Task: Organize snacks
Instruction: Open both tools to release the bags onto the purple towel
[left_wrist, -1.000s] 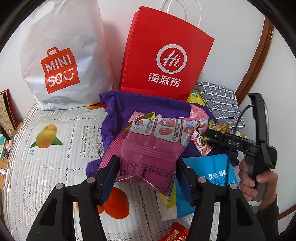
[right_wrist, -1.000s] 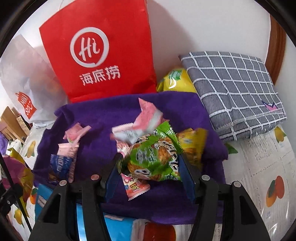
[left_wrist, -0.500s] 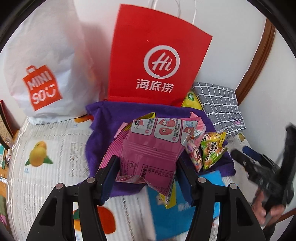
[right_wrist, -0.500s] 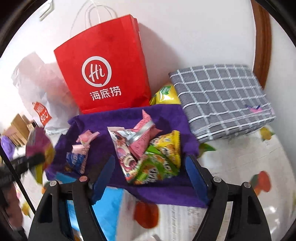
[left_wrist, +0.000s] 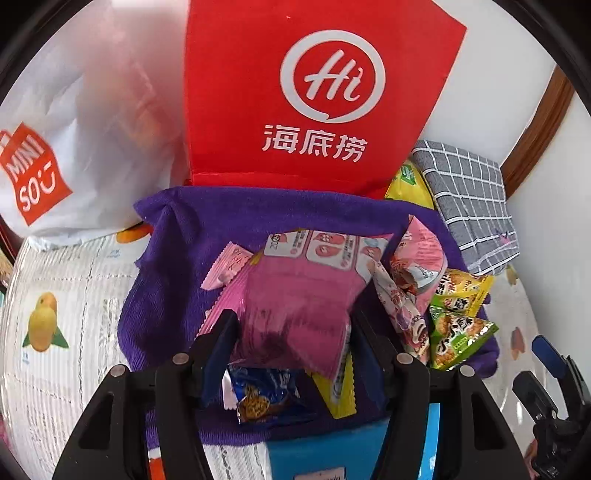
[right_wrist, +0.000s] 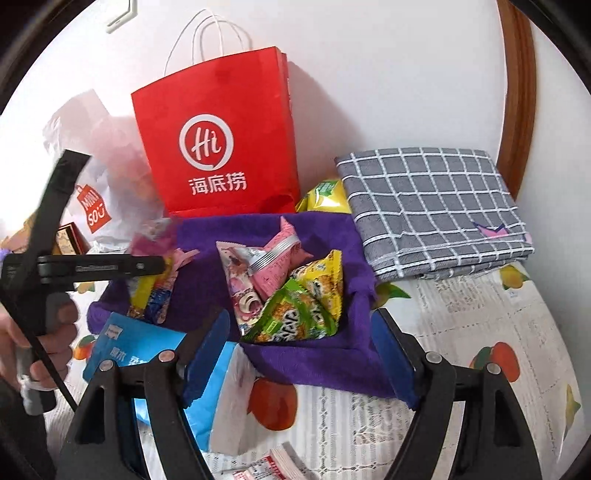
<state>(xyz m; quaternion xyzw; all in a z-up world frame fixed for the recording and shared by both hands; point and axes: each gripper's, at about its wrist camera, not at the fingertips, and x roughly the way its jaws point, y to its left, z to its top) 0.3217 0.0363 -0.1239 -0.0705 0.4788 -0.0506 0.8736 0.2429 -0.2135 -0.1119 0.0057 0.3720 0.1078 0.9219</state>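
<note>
Your left gripper (left_wrist: 291, 332) is clenched on a magenta snack packet (left_wrist: 299, 295), held above the purple cloth (left_wrist: 207, 221). Your right gripper (right_wrist: 299, 350) stands wide apart, nothing between its jaws, near the cloth's front edge. On the cloth: green and yellow snack packets (right_wrist: 303, 306) touching pink wrappers (right_wrist: 273, 254); a blue cookie packet (left_wrist: 262, 395) below the held one. Red paper bag (right_wrist: 221, 147) upright behind the cloth, grey checked cloth (right_wrist: 432, 206) to its right.

Glossy plastic pink snack packet (left_wrist: 303, 295) in my left tongs (left_wrist: 291, 343), over fuzzy purple cloth (left_wrist: 221, 218), matt red paper bag (right_wrist: 218, 147).
</note>
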